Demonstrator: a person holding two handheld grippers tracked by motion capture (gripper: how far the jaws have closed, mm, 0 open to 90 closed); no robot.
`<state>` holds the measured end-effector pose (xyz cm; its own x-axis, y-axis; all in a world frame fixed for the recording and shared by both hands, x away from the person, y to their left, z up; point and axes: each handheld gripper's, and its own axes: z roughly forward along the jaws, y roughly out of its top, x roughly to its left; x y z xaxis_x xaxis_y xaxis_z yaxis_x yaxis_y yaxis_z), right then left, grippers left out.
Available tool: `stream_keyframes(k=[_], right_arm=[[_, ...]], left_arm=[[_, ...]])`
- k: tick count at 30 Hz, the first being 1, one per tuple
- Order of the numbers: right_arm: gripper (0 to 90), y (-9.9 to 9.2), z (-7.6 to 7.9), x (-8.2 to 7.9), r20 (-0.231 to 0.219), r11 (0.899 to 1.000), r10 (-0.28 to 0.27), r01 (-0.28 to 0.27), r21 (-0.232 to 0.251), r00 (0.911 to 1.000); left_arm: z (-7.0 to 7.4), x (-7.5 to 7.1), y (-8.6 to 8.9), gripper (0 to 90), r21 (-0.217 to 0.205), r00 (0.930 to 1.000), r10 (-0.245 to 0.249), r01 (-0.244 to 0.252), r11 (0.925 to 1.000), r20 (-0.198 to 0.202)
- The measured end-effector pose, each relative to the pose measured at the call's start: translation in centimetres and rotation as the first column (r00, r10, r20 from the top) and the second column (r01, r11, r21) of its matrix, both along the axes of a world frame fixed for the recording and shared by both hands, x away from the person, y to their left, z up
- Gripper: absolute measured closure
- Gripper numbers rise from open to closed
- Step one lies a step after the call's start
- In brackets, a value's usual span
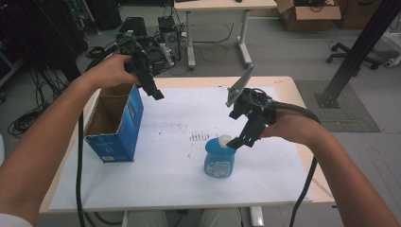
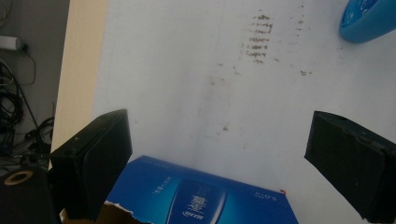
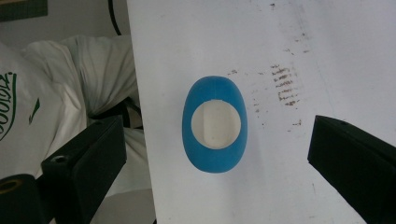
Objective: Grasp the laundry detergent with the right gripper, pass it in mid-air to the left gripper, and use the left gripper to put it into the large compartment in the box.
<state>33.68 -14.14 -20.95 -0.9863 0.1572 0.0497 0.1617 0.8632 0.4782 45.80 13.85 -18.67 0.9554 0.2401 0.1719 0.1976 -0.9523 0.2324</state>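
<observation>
We take the blue bottle (image 1: 219, 161) as our landmark, upright on the white sheet (image 1: 179, 175) nearest the person; directly above its white cap (image 3: 215, 125) we see the right gripper (image 1: 240, 140), jaws spread wide and holding nothing, seemingly just clear of the cap; farther back and left, over the open blue carton (image 1: 116, 124), hangs the left gripper (image 1: 157, 94), likewise spread and empty.

Little of the print I can see reads clearly. My blue box (image 2: 201, 198) carries a panel of white characters and a small line of print near its edge, both too blurred to make out. My shirt (image 3: 18, 116) shows green lettering, cut off and unreadable. The label on my blue bottle (image 1: 219, 165) is too small to read.
</observation>
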Motion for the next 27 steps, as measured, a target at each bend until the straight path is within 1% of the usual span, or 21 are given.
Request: stream_keyframes(k=[1,4,5,7,9,12,15,20,25,27], right_arm=[[4.4,-0.1,-0.2,-0.1,-0.001,1.0,0.002,-0.002,0.007,1.0],[4.9,-0.4,-0.7,-0.3,0.002,1.0,0.015,-0.015,0.006,0.9999],[4.9,-0.6,-0.9,-0.5,-0.001,1.0,0.014,-0.014,0.005,0.9999],[4.9,-0.9,-1.2,-0.6,-0.002,1.0,0.014,-0.014,0.01,0.9999],[4.9,-1.2,-1.4,-0.8,-0.001,1.0,0.01,-0.01,0.018,1.0],[5.1,-1.7,-2.1,-1.1,0.004,0.999,0.007,-0.007,0.037,1.0],[5.9,-2.2,-2.9,-1.3,0.023,0.998,0.009,-0.01,0.057,0.9997],[5.8,-2.7,-3.8,-1.4,0.03,0.997,0.007,-0.009,0.083,0.9995],[5.6,-3.3,-4.6,-1.5,0.038,0.993,-0.008,0.003,0.122,0.9993],[5.5,-3.4,-4.8,-1.5,0.037,0.992,-0.009,0.005,0.126,0.9993]], left_arm=[[0.0,0.0,0.0,7.5,-0.003,1.0,0.001,-0.001,1.0,0.002],[0.0,-0.1,0.0,7.5,0.0,1.0,0.001,-0.001,1.0,0.009],[0.0,-0.2,-0.1,7.5,0.002,1.0,-0.001,0.001,1.0,0.009],[0.1,-0.2,-0.1,7.6,-0.007,0.9999,0.0,0.0,1.0,0.013],[0.2,-0.3,-0.1,7.6,-0.004,0.9999,0.0,0.0,1.0,0.014],[0.2,-0.3,-0.1,7.5,-0.003,0.9999,0.002,-0.002,1.0,0.016],[0.2,-0.4,0.0,7.5,-0.002,0.9998,0.006,-0.006,1.0,0.018],[0.1,-0.5,-0.1,7.4,0.001,0.9997,0.009,-0.009,1.0,0.023],[-0.1,-0.6,-0.2,7.4,-0.006,0.9997,0.005,-0.005,1.0,0.026],[-0.2,-0.6,-0.2,7.4,-0.006,0.9997,0.005,-0.005,1.0,0.025]])
